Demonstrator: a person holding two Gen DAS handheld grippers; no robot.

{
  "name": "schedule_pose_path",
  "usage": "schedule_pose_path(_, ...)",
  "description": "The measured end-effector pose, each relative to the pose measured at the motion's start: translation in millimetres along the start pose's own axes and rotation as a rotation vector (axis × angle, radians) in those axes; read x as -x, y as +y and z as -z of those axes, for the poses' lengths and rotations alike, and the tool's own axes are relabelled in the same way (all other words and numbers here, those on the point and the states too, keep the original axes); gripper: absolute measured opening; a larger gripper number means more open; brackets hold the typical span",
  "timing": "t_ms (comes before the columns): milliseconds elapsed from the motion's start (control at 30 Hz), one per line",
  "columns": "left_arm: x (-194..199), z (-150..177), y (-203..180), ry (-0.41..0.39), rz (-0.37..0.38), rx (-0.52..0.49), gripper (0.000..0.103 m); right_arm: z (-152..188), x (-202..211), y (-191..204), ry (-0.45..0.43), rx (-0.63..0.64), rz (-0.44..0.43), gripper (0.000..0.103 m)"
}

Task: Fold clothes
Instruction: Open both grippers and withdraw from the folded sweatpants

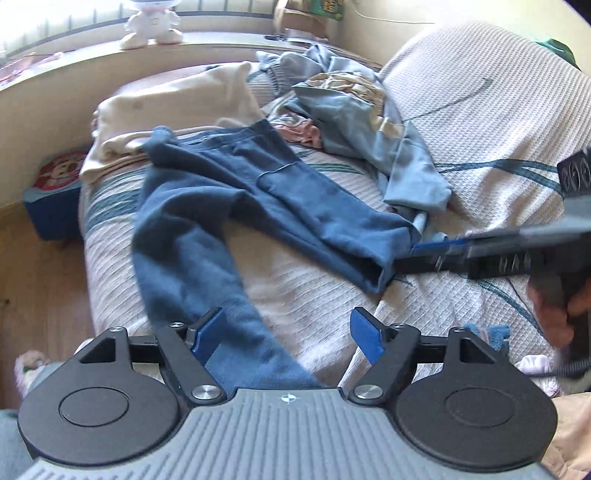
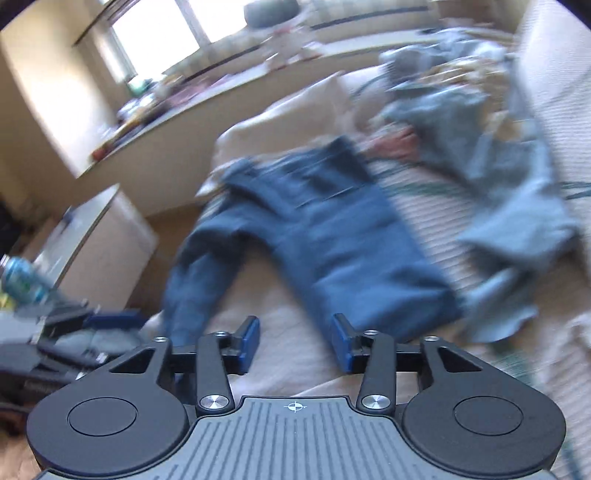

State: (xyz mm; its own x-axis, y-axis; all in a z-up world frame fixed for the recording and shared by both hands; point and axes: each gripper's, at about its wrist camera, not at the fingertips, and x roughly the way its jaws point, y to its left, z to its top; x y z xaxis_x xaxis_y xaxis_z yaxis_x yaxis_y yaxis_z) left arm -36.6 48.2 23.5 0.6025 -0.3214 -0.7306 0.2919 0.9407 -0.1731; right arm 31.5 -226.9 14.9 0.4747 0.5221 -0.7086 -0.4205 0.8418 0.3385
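Though spread flat, blue trousers (image 1: 236,192) unfolded.

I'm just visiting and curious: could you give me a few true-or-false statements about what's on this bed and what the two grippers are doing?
1. The dark blue trousers lie spread on the bed. True.
2. The left gripper is clamped shut on a trouser leg. False: its jaws stand open; the leg runs past between them, unpinched.
3. A light blue garment lies crumpled beyond the trousers. True.
4. The right gripper holds a sock. False: its jaws are open with nothing between them but the bedcover.
5. A white figurine stands on the ledge behind the bed. True.
6. The trousers are neatly folded in a square. False: both legs are splayed apart, unfolded.
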Motion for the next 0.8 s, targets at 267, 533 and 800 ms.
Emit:
schedule_pose_path(267,6,9,-1,-0.003,-0.024,0.029,0.079,22,-20,23,0.079,-0.012,-0.014,0.045)
schedule_pose_path(533,-1,10,-1,0.020,-0.025,0.040,0.080,28,-29,26,0.122,0.011,-0.003,0.054)
schedule_pose_path(800,-6,12,3,0.034,-0.030,0.063,0.081,33,-34,25,0.138,0.001,-0.011,0.058)
